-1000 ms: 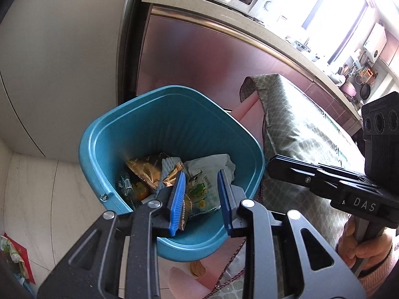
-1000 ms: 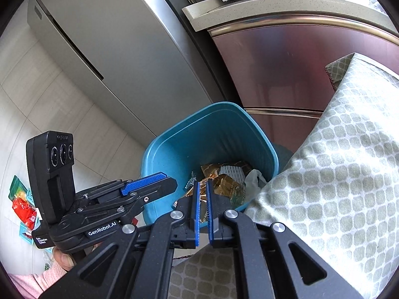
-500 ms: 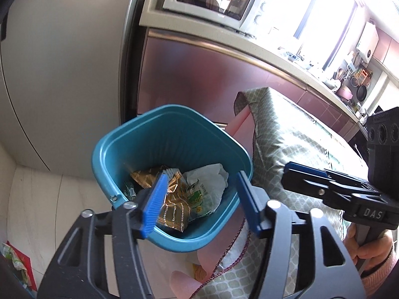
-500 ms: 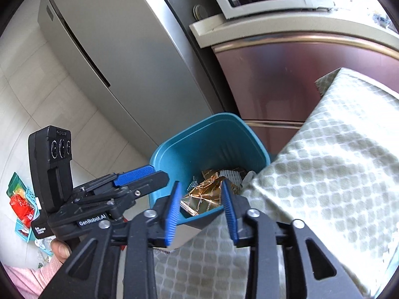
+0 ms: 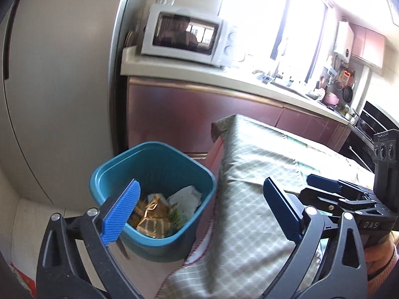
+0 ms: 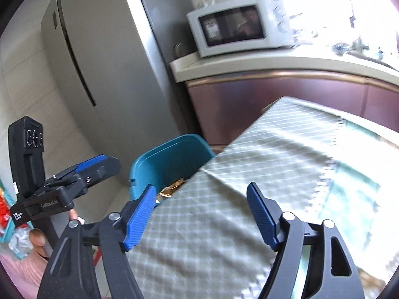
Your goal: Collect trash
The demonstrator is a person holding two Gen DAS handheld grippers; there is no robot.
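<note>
Blue-padded left gripper [image 5: 202, 204] and right gripper [image 6: 202, 214] have just sprung wide, both empty, backing off the teal bin [image 5: 109, 174] — wrappers [image 5: 154, 214] look dropped, so next piece.

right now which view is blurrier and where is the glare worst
Right wrist view: blurrier, the tablecloth pattern and microwave are smeared; glare whitens the window corner at top right. Left wrist view: sharper, the wrappers in the blue bin read clearly, but the window over the counter is blown out. Both views bend straight edges, fisheye style.
</note>
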